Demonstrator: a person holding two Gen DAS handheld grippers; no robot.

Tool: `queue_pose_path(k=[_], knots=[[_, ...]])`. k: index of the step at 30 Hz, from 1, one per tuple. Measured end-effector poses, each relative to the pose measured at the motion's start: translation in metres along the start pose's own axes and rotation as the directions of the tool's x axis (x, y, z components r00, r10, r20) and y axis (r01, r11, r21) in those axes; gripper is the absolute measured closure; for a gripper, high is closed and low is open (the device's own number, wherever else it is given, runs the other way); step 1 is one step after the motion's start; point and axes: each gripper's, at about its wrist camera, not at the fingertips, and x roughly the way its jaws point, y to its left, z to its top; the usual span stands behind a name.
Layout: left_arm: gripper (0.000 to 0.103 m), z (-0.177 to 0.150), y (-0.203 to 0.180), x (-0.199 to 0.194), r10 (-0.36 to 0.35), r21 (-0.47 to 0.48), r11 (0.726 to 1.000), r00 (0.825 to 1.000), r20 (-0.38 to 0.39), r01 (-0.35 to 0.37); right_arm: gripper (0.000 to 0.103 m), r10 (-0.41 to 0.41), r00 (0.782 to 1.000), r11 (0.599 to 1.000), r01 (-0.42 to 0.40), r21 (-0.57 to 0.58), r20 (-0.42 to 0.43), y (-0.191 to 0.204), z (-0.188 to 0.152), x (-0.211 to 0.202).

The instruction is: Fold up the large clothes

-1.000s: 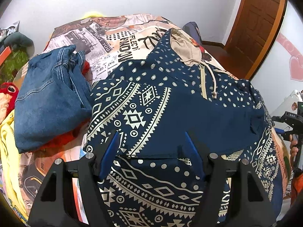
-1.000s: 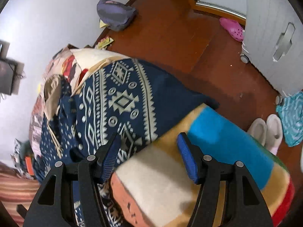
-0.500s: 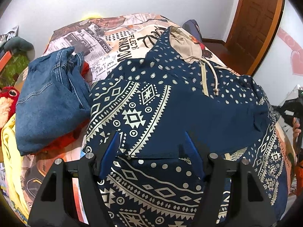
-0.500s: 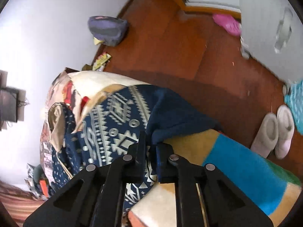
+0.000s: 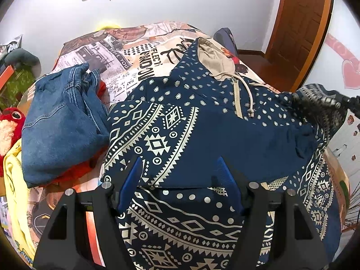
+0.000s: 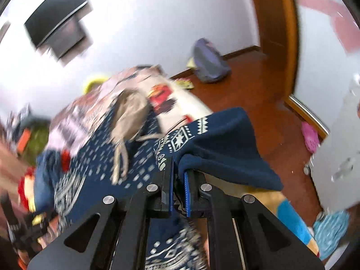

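Observation:
A navy hoodie (image 5: 225,139) with cream geometric patterns, a beige hood lining and drawstrings lies spread across the bed. My left gripper (image 5: 180,177) hovers open just above its lower front, nothing between the blue pads. My right gripper (image 6: 178,177) is shut on the hoodie's sleeve (image 6: 216,144), which hangs lifted off the bed. In the left wrist view that raised sleeve (image 5: 319,103) shows at the right edge. The right wrist picture is blurred by motion.
A folded pair of jeans (image 5: 63,126) lies on red and yellow clothes at the bed's left. The newspaper-print bedcover (image 5: 126,54) shows behind. A wooden floor (image 6: 258,94) with a grey bag (image 6: 209,63) and a brown door (image 5: 301,22) lie to the right.
My right gripper closed on the sleeve at the bed's right edge, then lifted it up and rolled. The left gripper stayed open in place.

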Motion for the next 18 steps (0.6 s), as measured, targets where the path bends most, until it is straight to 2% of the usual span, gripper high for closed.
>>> queue_pose_path(k=[3,6,8,10,11,14,18], knots=[[0.035,-0.002,-0.001,-0.001,0.002,0.008,1.000,1.000,-0.001,-0.002,0.094,-0.019,0.996,0.998,0.013,-0.066,-0.089,0.021,-0.016,0.019],[0.035,-0.004,0.000,-0.002,0.001,0.011,1.000,1.000,-0.001,-0.001,0.092,-0.017,0.980,0.995,-0.002,-0.096,-0.197,0.031,-0.036,0.043],[0.035,-0.004,0.000,-0.002,0.000,0.011,1.000,1.000,-0.002,0.000,0.092,-0.032,0.958,0.995,0.002,-0.105,-0.286,0.035,-0.052,0.062],[0.035,-0.006,0.001,-0.003,-0.001,0.012,1.000,1.000,-0.006,0.001,0.086,-0.060,0.936,0.992,0.019,-0.123,-0.345,0.038,-0.065,0.072],[0.035,-0.007,0.002,-0.003,-0.002,0.013,1.000,1.000,-0.007,0.002,0.079,-0.054,0.927,0.991,0.005,-0.132,-0.372,0.040,-0.070,0.076],[0.035,-0.008,0.003,-0.003,-0.006,0.012,1.000,1.000,-0.010,0.006,0.069,-0.052,0.922,0.989,-0.006,-0.150,-0.382,0.041,-0.079,0.074],[0.035,-0.009,0.003,0.000,-0.010,0.006,1.000,1.000,-0.016,0.010,0.068,0.005,0.930,0.990,-0.056,-0.129,-0.367,0.034,-0.071,0.054]])
